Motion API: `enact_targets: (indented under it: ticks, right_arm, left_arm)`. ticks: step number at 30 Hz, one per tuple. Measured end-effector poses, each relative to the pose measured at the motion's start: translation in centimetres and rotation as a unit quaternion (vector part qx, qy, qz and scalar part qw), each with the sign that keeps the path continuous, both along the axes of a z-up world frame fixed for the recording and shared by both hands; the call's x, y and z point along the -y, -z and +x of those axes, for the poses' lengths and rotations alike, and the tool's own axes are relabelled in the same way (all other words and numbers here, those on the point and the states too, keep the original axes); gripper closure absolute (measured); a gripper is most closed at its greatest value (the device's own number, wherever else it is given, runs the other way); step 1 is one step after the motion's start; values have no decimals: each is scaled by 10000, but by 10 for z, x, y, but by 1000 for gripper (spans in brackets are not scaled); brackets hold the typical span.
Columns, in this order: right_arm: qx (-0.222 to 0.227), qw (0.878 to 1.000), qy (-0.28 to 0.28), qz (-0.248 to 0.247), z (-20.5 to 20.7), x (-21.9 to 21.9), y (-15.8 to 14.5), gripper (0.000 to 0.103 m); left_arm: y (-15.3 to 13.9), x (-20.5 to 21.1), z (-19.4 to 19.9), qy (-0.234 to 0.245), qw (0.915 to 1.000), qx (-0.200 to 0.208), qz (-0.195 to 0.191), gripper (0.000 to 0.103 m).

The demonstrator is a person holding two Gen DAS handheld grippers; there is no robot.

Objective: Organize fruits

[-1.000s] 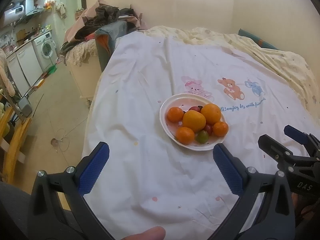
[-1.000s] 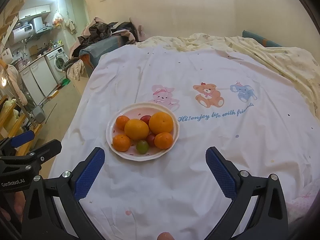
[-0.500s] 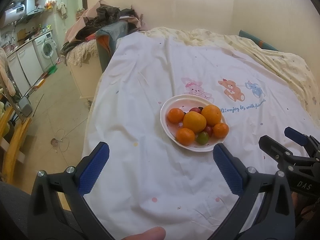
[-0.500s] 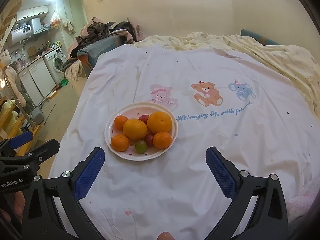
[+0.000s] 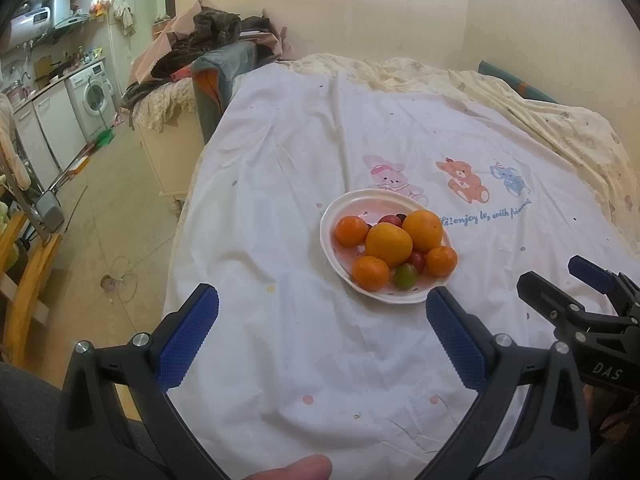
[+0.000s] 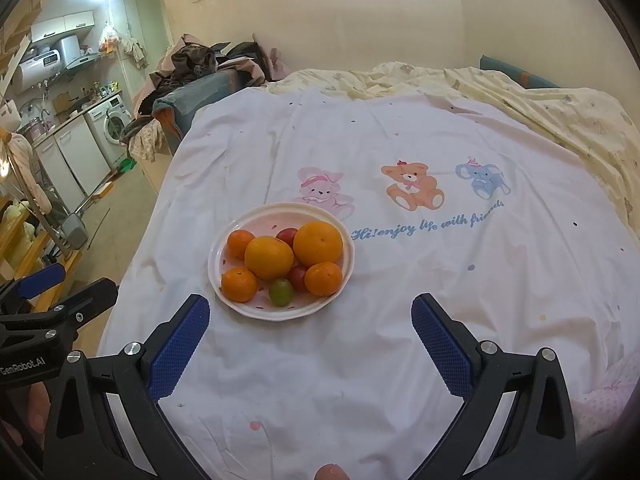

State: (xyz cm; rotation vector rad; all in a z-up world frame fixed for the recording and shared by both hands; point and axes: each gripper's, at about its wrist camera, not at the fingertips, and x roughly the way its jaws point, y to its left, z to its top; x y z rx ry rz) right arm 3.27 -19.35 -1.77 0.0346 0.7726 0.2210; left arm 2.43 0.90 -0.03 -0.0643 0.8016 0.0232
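Note:
A pale pink plate (image 5: 352, 204) (image 6: 280, 211) sits on a white bedsheet and holds two large oranges (image 5: 389, 245) (image 6: 317, 243), three small tangerines (image 5: 370, 273) (image 6: 239, 284), red cherry tomatoes (image 6: 286, 235) and a green one (image 5: 405, 276) (image 6: 280, 291). My left gripper (image 5: 320, 332) is open and empty, just short of the plate and to its left. My right gripper (image 6: 310, 340) is open and empty, just short of the plate and slightly to its right. Each gripper shows at the edge of the other's view.
The white sheet (image 6: 400, 128) with cartoon animals covers the bed; a yellow blanket (image 6: 560, 112) lies at the far right. The bed's left edge drops to a tiled floor (image 5: 116, 200). A clothes pile (image 5: 208, 40) and a washing machine (image 5: 94, 98) stand beyond.
Both grippers have drifted slightly nearer the plate; it sits a little lower and larger in each view. Jaws stay open. The fruit has not moved.

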Motion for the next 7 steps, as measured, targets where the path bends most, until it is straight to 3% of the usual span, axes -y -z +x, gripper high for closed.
enact_targets:
  ticks: [7]
  right_arm:
    - [-10,10000,-16,15,-1,-1,0,0]
  left_arm:
    - [0,0,-1,-10,10000,8,46,1]
